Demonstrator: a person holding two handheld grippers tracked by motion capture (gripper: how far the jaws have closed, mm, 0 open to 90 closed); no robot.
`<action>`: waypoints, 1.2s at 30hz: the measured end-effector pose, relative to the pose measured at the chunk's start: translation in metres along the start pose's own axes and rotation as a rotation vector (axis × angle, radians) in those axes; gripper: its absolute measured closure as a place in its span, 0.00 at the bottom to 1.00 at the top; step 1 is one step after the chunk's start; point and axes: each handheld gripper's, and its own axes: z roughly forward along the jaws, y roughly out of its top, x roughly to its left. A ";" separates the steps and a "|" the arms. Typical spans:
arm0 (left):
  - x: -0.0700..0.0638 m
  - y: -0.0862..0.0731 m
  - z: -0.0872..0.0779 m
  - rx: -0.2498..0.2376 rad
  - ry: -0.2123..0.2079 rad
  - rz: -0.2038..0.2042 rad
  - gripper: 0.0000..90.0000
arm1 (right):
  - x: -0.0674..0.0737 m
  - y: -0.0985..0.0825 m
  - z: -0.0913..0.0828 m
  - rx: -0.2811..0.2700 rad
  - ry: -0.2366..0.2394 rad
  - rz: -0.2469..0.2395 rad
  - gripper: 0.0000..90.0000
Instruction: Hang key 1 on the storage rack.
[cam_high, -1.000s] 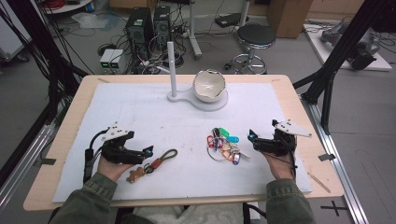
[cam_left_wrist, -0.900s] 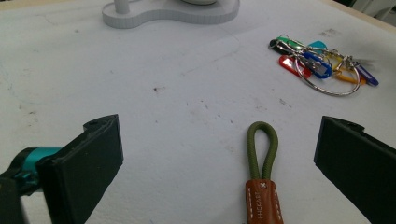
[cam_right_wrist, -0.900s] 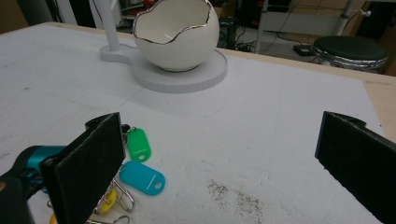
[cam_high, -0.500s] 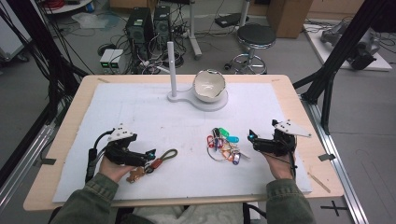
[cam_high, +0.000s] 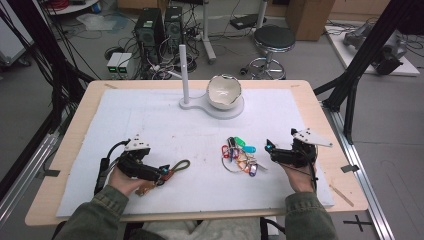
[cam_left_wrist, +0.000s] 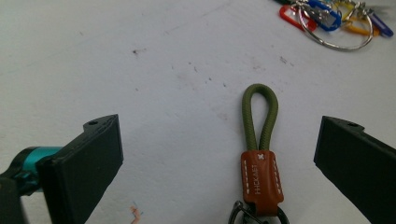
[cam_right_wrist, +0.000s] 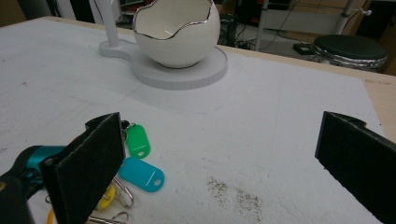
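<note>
An olive cord key strap (cam_left_wrist: 260, 140) with a brown leather tab lies on the white mat between the wide-apart jaws of my left gripper (cam_left_wrist: 218, 135), touching neither. From above, the left gripper (cam_high: 161, 172) sits at the front left, and the strap's loop (cam_high: 181, 165) pokes out to its right. A bunch of keys with coloured tags (cam_high: 240, 155) lies at centre right. My right gripper (cam_high: 270, 149) is open just right of the bunch, holding nothing. In the right gripper view, the green tag (cam_right_wrist: 136, 140) and cyan tag (cam_right_wrist: 140, 174) lie by the left jaw.
A white egg-shaped bowl (cam_high: 224, 91) rests on a round white base (cam_high: 235, 111) with an upright post (cam_high: 183, 70) at the back centre. The white mat (cam_high: 150, 115) covers most of the wooden table (cam_high: 320, 105). Forearms enter from the front edge.
My left gripper has slid a little right and toward the front, closing in on the strap's tab end. The right gripper and the key bunch have stayed put.
</note>
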 end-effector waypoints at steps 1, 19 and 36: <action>0.000 0.000 0.001 0.012 -0.003 0.010 0.02 | 0.000 0.000 0.000 0.003 0.001 0.001 0.01; -0.012 -0.002 0.016 0.168 -0.052 0.081 0.04 | 0.000 -0.001 0.001 0.016 -0.001 -0.009 0.01; -0.017 -0.003 0.019 0.206 -0.051 0.103 0.27 | -0.002 -0.001 0.001 0.029 0.028 0.017 0.01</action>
